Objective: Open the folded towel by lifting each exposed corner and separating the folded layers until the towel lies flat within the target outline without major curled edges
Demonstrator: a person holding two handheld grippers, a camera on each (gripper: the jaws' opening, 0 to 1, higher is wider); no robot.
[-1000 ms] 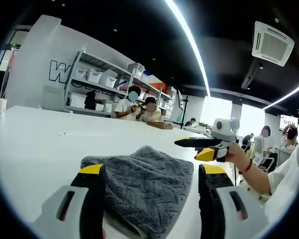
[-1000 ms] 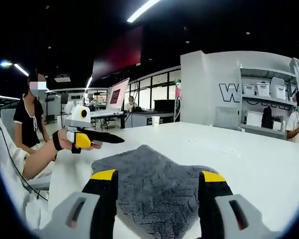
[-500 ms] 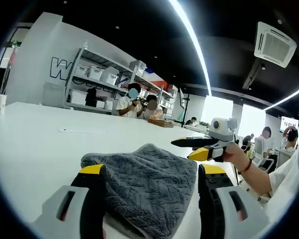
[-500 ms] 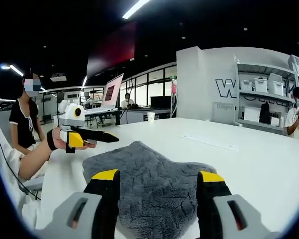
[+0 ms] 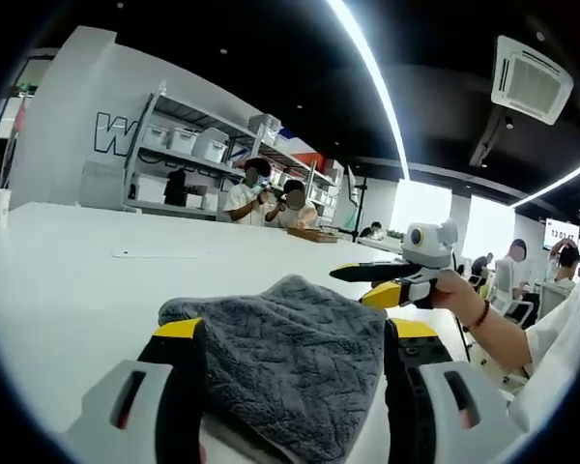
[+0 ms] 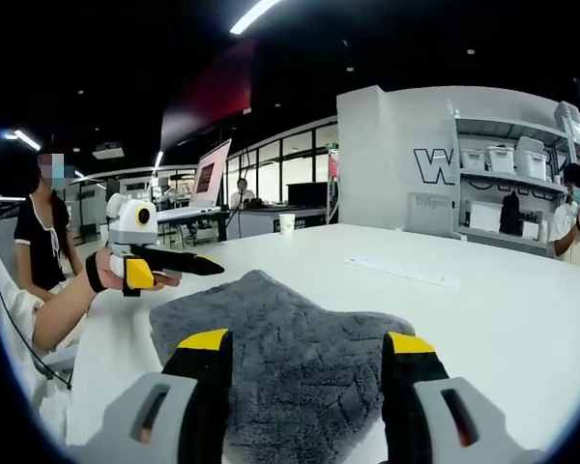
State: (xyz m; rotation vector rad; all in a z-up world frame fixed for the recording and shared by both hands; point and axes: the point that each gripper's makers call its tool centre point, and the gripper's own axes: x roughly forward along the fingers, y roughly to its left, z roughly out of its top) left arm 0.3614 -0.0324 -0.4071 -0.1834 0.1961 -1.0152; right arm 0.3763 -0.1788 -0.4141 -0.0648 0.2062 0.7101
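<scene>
A grey folded towel (image 5: 285, 353) lies on the white table (image 5: 68, 280), its near part bunched and slightly raised. My left gripper (image 5: 298, 331) stands open just in front of it, yellow-tipped jaws wide on either side of the near edge. The right gripper (image 5: 379, 282), held in a hand, hovers over the towel's far right corner. In the right gripper view the same towel (image 6: 280, 343) spreads ahead of my right gripper (image 6: 307, 341), which is open with the cloth between its jaws. The left gripper (image 6: 169, 266) hangs at the towel's left corner.
A paper cup (image 5: 2, 206) (image 6: 287, 223) stands far off on the table. A thin pale strip (image 5: 159, 254) (image 6: 401, 272) lies beyond the towel. Shelves with bins (image 5: 188, 150) and people stand behind. A person's arm (image 6: 63, 309) reaches in at the table edge.
Both views have crept a little closer to the towel, which looks slightly larger. The jaws stay wide apart and nothing has been taken hold of.
</scene>
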